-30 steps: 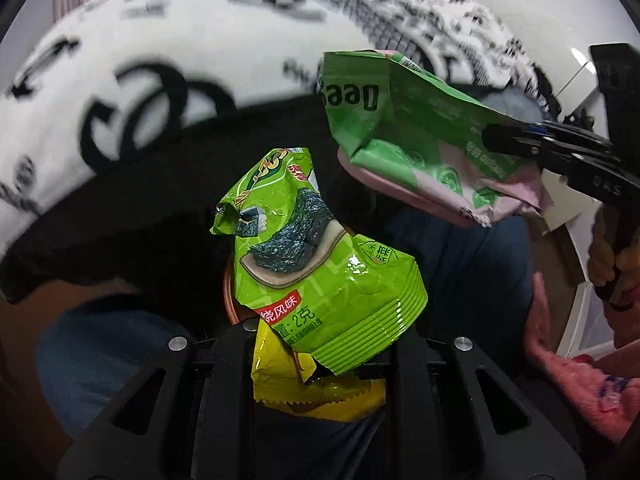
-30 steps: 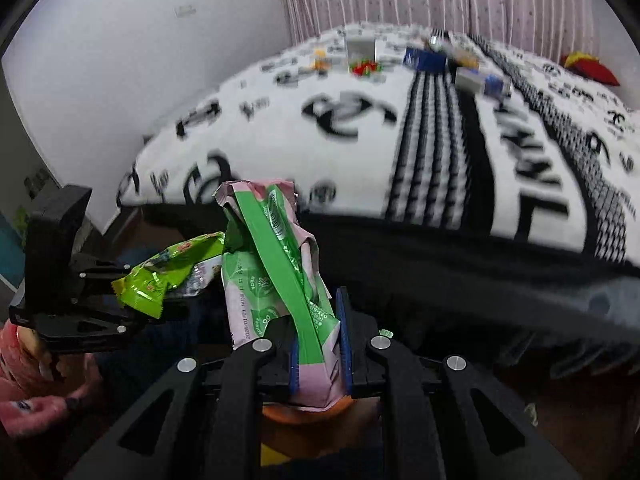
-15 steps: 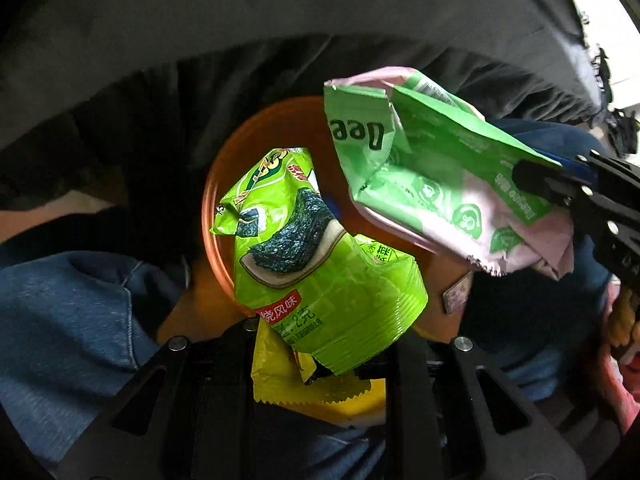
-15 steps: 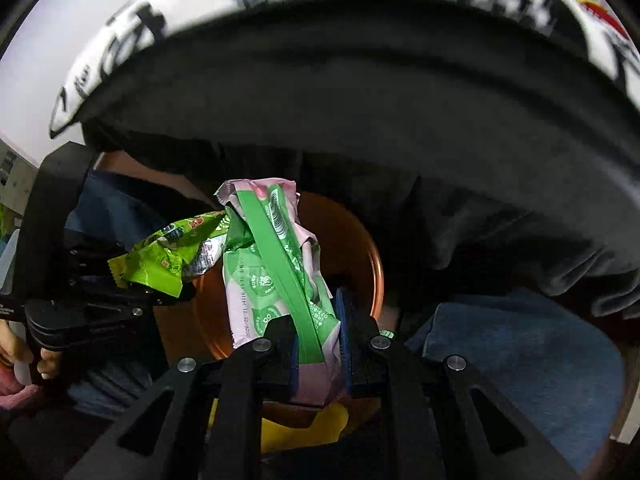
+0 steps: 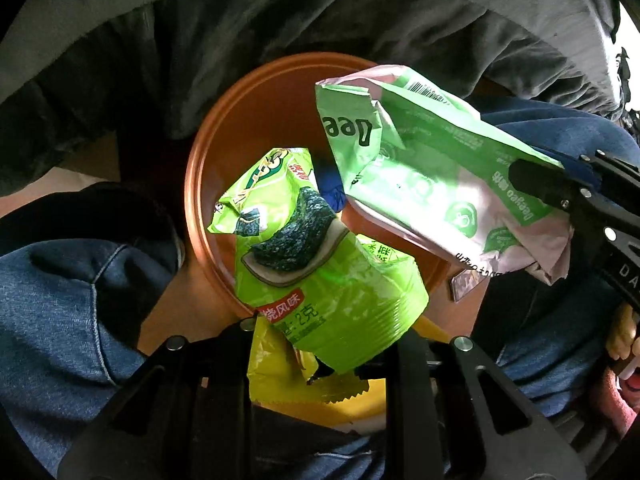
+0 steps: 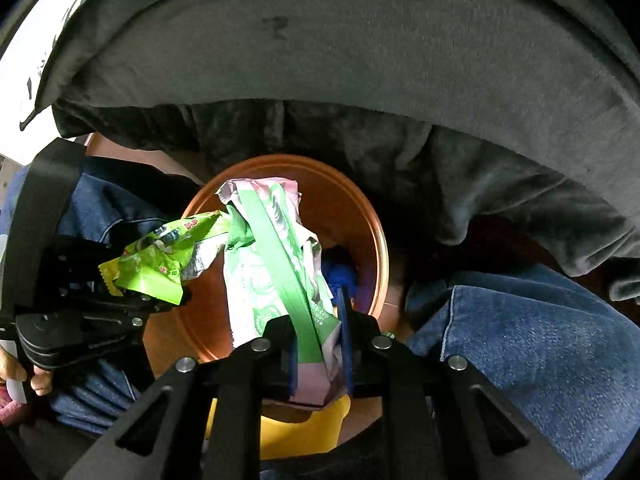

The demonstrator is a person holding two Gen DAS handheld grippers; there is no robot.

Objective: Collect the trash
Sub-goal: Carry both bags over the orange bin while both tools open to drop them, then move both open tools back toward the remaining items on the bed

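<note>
My left gripper [image 5: 324, 360] is shut on a lime green seaweed snack wrapper [image 5: 320, 272], with a yellow wrapper [image 5: 280, 376] pinched under it. Both hang over the round orange bin [image 5: 248, 96]. In the right wrist view the same left gripper [image 6: 160, 300] holds the lime wrapper [image 6: 160, 260] at the bin's left rim. My right gripper [image 6: 320, 344] has a crumpled pink and green wrapper [image 6: 276, 264] between its blue pads. Its jaws are opening, and the wrapper still fills the gap over the bin [image 6: 360, 216]. The left wrist view shows the right gripper [image 5: 532, 184] from the side.
A blue item [image 6: 340, 272] lies inside the bin. A dark grey blanket [image 6: 360, 80] hangs down behind it. A person's legs in blue jeans [image 5: 60, 300] [image 6: 540, 352] flank the bin on the brown floor. A hand [image 6: 36, 384] grips the left tool's handle.
Both grippers have sunk from bed height and tipped downward, wrappers still in them. The patterned bedspread has left view and the orange bin now lies under them.
</note>
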